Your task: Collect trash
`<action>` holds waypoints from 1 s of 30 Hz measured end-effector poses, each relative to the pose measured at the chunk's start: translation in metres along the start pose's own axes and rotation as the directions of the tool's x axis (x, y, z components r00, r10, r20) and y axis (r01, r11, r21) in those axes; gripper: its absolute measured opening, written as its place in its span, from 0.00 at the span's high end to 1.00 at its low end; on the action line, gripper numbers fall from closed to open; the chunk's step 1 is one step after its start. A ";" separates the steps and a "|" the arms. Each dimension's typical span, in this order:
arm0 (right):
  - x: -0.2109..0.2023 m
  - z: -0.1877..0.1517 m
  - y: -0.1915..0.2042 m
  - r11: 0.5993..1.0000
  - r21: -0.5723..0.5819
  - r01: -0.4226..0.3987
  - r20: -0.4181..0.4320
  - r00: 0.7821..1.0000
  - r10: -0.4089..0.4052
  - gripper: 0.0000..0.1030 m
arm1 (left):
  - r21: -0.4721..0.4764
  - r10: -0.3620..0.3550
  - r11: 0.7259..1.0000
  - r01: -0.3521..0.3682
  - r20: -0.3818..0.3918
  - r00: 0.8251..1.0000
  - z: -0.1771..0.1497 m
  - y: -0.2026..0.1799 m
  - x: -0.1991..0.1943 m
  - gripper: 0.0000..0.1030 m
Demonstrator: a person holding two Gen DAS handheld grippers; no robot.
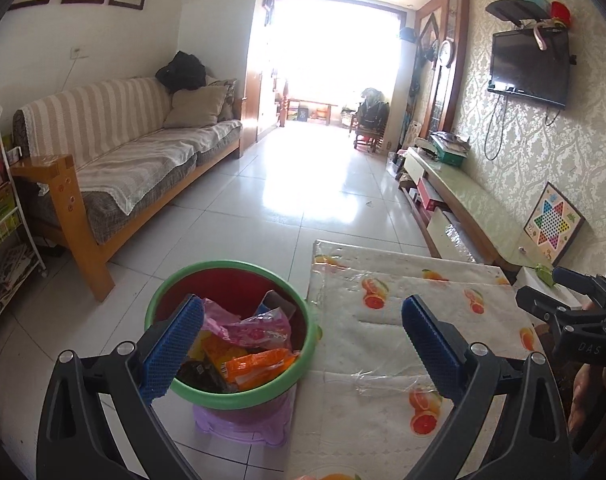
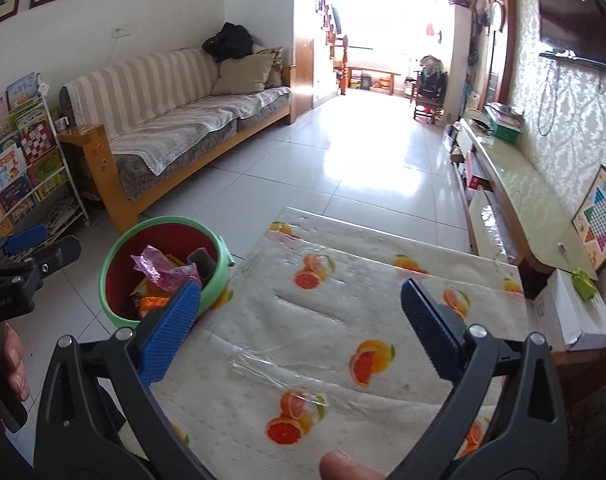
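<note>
Left hand-held gripper [image 1: 303, 340] agape — bin [image 1: 231, 392] full

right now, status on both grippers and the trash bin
Left gripper open, empty, over bin edge. Right gripper open, empty, over table. Bin holds wrappers, beside table. Nothing in the way.
</note>
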State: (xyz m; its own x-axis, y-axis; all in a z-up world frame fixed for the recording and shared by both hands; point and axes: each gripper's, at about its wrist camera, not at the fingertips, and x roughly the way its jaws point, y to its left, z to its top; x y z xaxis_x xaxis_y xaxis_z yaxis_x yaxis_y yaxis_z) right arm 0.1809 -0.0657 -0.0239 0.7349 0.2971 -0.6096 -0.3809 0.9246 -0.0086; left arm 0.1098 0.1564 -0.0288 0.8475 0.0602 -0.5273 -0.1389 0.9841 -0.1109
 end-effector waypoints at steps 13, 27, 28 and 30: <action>-0.114 -0.035 -0.092 0.971 0.152 0.183 0.080 0.977 -0.197 0.05 | 0.162 -0.148 0.979 0.125 0.135 0.980 0.003 -0.116 -0.073 0.08; -0.159 -0.042 -0.098 0.967 0.175 0.186 0.139 0.967 -0.211 0.05 | 0.181 0.000 0.983 -0.027 0.151 0.989 0.011 -0.129 -0.108 0.08; -0.162 -0.042 -0.098 0.967 0.173 0.189 0.144 0.966 -0.215 0.05 | 0.173 -0.004 0.985 -0.022 0.147 0.989 0.011 -0.126 -0.109 0.08; -0.166 -0.042 -0.098 0.965 0.174 0.194 0.151 0.963 -0.221 0.05 | 0.161 -0.005 0.987 -0.019 0.142 0.990 0.011 -0.125 -0.111 0.08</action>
State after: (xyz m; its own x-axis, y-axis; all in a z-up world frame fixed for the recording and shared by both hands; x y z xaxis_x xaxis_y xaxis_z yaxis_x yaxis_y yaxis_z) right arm 0.0723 -0.2156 0.0450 0.8770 0.1179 -0.4657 -0.1273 0.9918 0.0114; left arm 0.0388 0.0289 0.0524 0.9124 0.0789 -0.4015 -0.0702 0.9969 0.0364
